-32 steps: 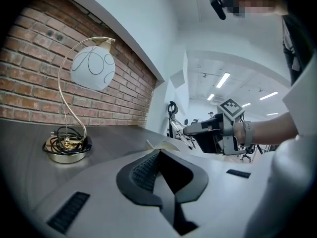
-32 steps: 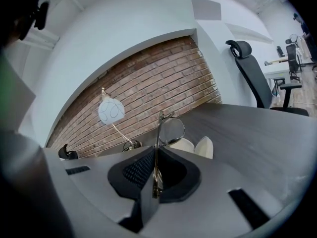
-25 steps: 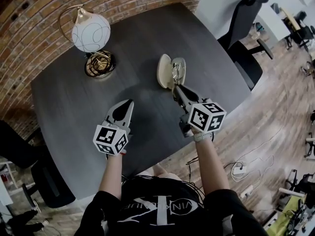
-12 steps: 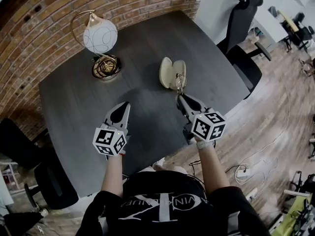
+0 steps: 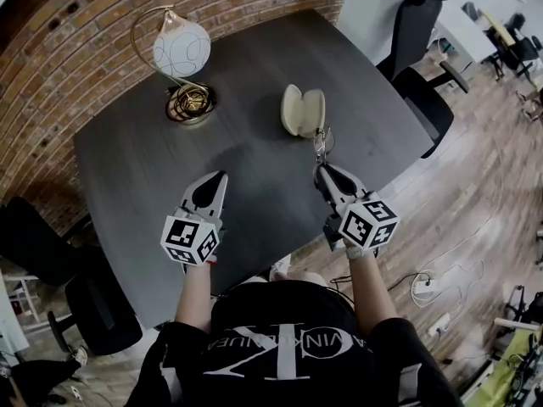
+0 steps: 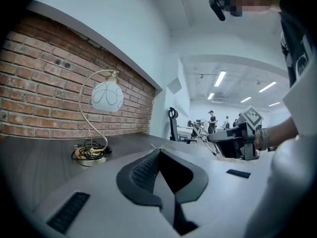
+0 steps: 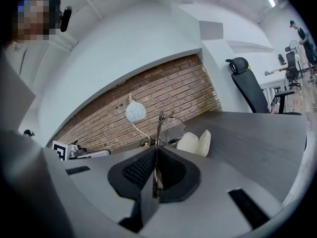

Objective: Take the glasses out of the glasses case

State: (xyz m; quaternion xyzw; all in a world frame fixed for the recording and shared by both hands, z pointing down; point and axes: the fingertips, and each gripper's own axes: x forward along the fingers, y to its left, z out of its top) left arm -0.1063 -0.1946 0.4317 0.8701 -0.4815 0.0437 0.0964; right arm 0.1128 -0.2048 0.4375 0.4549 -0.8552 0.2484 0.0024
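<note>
- Your right tool (image 5: 322,168) is pinched shut on the glasses (image 5: 321,142), already out of the open case (image 5: 303,110) and just on your side of it, long axis in line with the jaws.
- Your left tool (image 5: 222,176), closed and empty, hovers farther from the case over the counter (image 5: 254,66).

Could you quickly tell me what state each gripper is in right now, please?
Left gripper: closed, holding nothing.
Right gripper: closed on the glasses, which are clear of the open case.
</note>
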